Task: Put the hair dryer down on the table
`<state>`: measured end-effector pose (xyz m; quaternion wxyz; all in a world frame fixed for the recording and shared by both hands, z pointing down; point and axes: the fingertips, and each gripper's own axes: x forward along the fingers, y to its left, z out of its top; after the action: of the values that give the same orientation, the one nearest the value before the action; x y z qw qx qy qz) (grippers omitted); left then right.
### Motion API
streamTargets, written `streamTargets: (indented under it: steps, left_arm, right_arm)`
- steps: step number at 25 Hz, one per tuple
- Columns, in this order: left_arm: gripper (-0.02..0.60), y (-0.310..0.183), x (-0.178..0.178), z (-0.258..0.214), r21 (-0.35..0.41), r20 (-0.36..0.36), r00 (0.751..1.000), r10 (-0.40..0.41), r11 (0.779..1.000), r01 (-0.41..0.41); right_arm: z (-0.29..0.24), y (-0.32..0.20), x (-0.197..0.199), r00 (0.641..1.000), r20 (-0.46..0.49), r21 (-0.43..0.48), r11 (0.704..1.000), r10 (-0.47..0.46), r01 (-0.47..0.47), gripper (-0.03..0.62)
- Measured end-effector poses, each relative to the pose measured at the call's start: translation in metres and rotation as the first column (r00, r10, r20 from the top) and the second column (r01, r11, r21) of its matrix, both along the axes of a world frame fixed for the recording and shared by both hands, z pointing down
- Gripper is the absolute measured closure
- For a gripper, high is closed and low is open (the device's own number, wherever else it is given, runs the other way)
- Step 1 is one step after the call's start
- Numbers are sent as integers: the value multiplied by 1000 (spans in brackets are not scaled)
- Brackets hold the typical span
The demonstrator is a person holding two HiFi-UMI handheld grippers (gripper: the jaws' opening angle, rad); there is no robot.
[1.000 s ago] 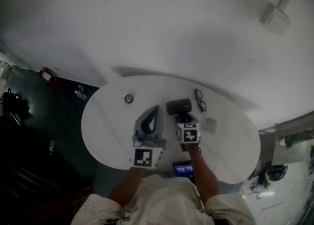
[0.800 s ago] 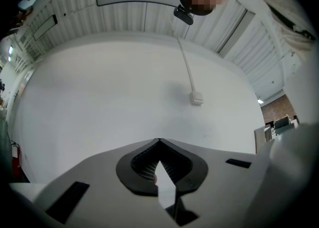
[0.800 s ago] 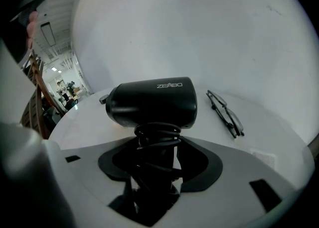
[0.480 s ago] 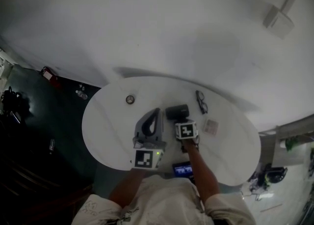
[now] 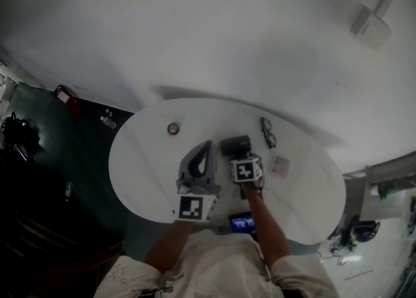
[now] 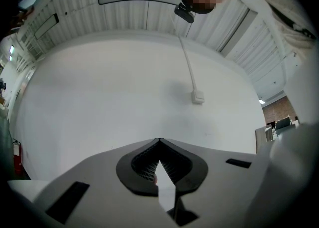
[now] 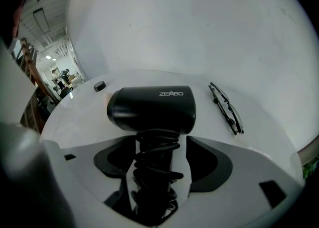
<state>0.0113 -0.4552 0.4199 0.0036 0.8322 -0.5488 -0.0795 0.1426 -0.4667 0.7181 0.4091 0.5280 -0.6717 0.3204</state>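
The black hair dryer point(image 7: 152, 108) lies on the white oval table point(image 5: 149, 173), its barrel crosswise and its cord-wrapped handle pointing back between the jaws of my right gripper point(image 7: 157, 150). Those jaws are opening, and a strip of table shows on each side of the handle, so the pads stand off it. In the head view the hair dryer point(image 5: 235, 145) sits mid-table just beyond the right gripper point(image 5: 240, 157). To its left my left gripper point(image 5: 207, 148) rests with its jaws met at the tips and nothing between them; seen along itself, the left gripper point(image 6: 159, 145) points at the bare wall.
Folded glasses point(image 5: 266, 132) point(image 7: 227, 107) lie right of the dryer. A small round object point(image 5: 173, 128) point(image 7: 99, 85) sits far left, a pinkish card point(image 5: 279, 165) right of my right gripper. A device with a blue screen point(image 5: 244, 223) is at the near edge.
The right gripper's jaws have spread away from the dryer's handle. The dryer and right gripper shifted slightly. The left gripper stayed put.
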Motion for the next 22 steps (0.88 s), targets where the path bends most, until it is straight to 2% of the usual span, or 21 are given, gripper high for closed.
streamTargets:
  steps: [3, 7, 10, 12, 14, 15, 17, 19, 22]
  left_arm:
    - [584, 1, -2, 0, -3, 2, 1000, -1, 1000, 1]
    - [584, -1, -3, 2, -17, -2, 1000, -3, 1000, 3]
    - [584, -3, 0, 2, -16, -1, 1000, -1, 1000, 1]
    - [584, -3, 0, 3, -19, 1, 1000, 0, 1000, 0]
    - [584, -4, 1, 5, -27, 6, 1000, 2, 1000, -2]
    - [584, -4, 1, 4, -26, 5, 1000, 3, 1000, -3]
    - [584, -5, 1, 1, -25, -3, 1000, 3, 1000, -3]
    - [584, -5, 0, -1, -24, -3, 1000, 4, 1000, -4]
    - [584, -6, -1, -4, -13, 3, 1000, 7, 1000, -7]
  right_arm:
    - [-9, 3, -3, 1000, 25, 19, 1000, -3, 3, 287]
    - [-52, -1, -7, 998, 60, 146, 989, -10, 1, 287]
    - [-97, -2, -10, 993, 116, 262, 965, -9, -22, 289]
    - [-132, -2, -14, 985, 170, 351, 935, -19, -42, 289]
    - [-170, -3, -14, 981, 193, 457, 888, -35, -58, 289]
    - [-190, -4, -12, 981, 191, 518, 852, -34, -71, 289]
    - [-229, -2, -4, 983, 182, 637, 764, -24, -99, 289]
    - [-261, 2, -1, 985, 171, 721, 684, -25, -108, 289]
    - [-294, 9, -4, 991, 124, 802, 593, -48, -71, 289]
